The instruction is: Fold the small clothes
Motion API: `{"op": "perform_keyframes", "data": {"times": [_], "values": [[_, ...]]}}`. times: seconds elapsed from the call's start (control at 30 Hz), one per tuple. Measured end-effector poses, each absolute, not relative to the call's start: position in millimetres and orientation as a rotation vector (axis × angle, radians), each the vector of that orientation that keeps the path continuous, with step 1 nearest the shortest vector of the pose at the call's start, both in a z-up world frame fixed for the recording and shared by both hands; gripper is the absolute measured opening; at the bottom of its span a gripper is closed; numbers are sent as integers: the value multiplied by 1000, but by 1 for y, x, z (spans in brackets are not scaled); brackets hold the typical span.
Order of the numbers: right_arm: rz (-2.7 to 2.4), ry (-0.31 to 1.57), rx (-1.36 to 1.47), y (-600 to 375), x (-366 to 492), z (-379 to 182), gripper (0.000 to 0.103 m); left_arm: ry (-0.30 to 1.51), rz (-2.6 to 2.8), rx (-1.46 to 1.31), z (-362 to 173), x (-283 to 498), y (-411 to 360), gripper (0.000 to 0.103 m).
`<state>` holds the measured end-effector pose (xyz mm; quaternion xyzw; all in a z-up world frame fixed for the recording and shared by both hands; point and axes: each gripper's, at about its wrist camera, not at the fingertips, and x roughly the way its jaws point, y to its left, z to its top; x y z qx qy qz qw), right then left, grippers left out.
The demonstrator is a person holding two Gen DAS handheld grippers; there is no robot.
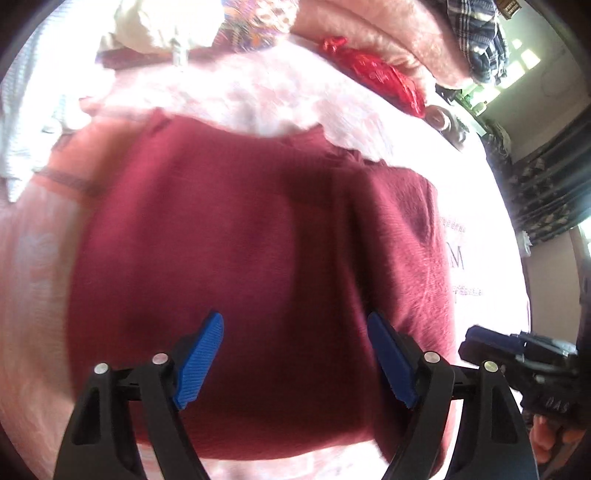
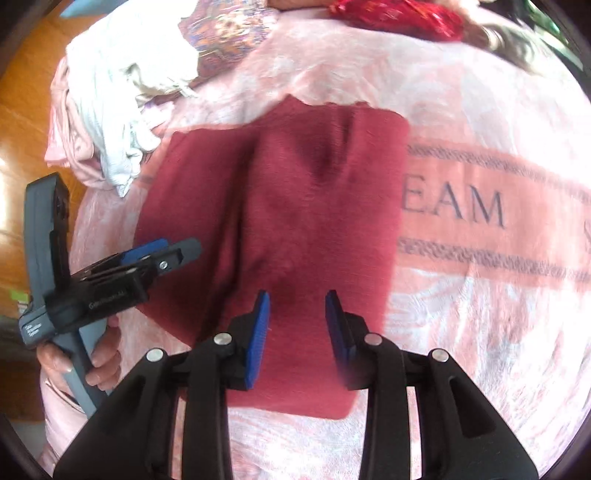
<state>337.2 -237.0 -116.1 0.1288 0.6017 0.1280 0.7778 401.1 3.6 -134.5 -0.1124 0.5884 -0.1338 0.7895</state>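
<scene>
A dark red garment (image 1: 240,266) lies folded flat on a pink blanket (image 1: 37,280); it also shows in the right wrist view (image 2: 295,206). My left gripper (image 1: 295,325) is open above its middle, holding nothing. It shows at the left of the right wrist view (image 2: 162,247), over the garment's left edge. My right gripper (image 2: 297,306) is open above the garment's near edge, holding nothing. Its body (image 1: 517,354) shows at the right edge of the left wrist view.
The pink blanket (image 2: 480,314) carries a band with letters (image 2: 454,206) right of the garment. A heap of white and pink clothes (image 2: 118,96) lies at the far left. A red crinkled bag (image 1: 373,74) and a plaid cloth (image 1: 476,33) lie at the back. Wood floor (image 2: 26,122) is left.
</scene>
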Motion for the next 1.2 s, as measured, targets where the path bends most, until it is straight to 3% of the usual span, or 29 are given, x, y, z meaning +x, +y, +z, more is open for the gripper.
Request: {"op": "perform_keyframes", "data": {"times": [0.5, 0.6, 0.63, 0.7, 0.83, 1.2], "values": [[293, 1287, 313, -269, 323, -140, 32, 1345, -383, -304, -155, 414, -57, 79], [287, 1290, 315, -272, 321, -143, 32, 1345, -385, -290, -157, 415, -63, 65], [284, 1292, 317, -274, 320, -144, 32, 1344, -394, -306, -157, 416, -63, 55], [279, 1294, 322, -276, 320, -146, 32, 1345, -398, -334, -157, 416, -62, 47], [270, 1301, 328, -277, 319, -150, 32, 1331, -384, -342, -155, 417, -61, 20], [225, 1303, 352, -283, 324, -144, 32, 1275, -412, -311, -143, 403, -48, 14]]}}
